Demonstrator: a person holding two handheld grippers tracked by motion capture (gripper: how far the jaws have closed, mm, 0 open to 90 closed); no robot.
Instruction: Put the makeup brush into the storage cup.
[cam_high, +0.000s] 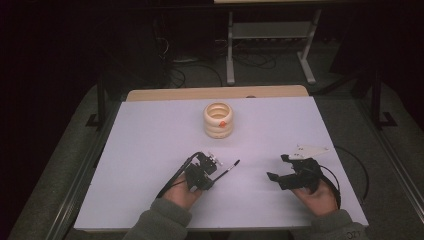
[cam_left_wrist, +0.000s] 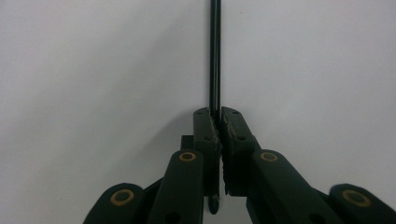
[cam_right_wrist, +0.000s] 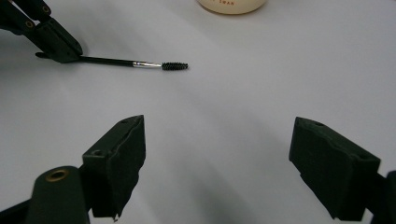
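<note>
A thin black brush wand (cam_high: 229, 167) with a small spiral bristle head (cam_right_wrist: 174, 66) is held low over the white table. My left gripper (cam_high: 216, 176) is shut on its handle (cam_left_wrist: 215, 56), which runs straight out from between the jaws. The same gripper (cam_right_wrist: 70, 55) shows at the upper left of the right gripper view, clamped on the wand's rear end. My right gripper (cam_high: 278, 167) hovers over the table's right half, open wide, nothing between its pads (cam_right_wrist: 122, 154). A cream ribbed round container (cam_high: 218, 120) stands upright at the table's middle back.
The white table top (cam_high: 150, 145) has a wooden strip along its far edge (cam_high: 215, 93). Beyond it on the dark floor stand a metal frame (cam_high: 270, 35) and loose cables. The container's base (cam_right_wrist: 232, 5) shows at the top of the right gripper view.
</note>
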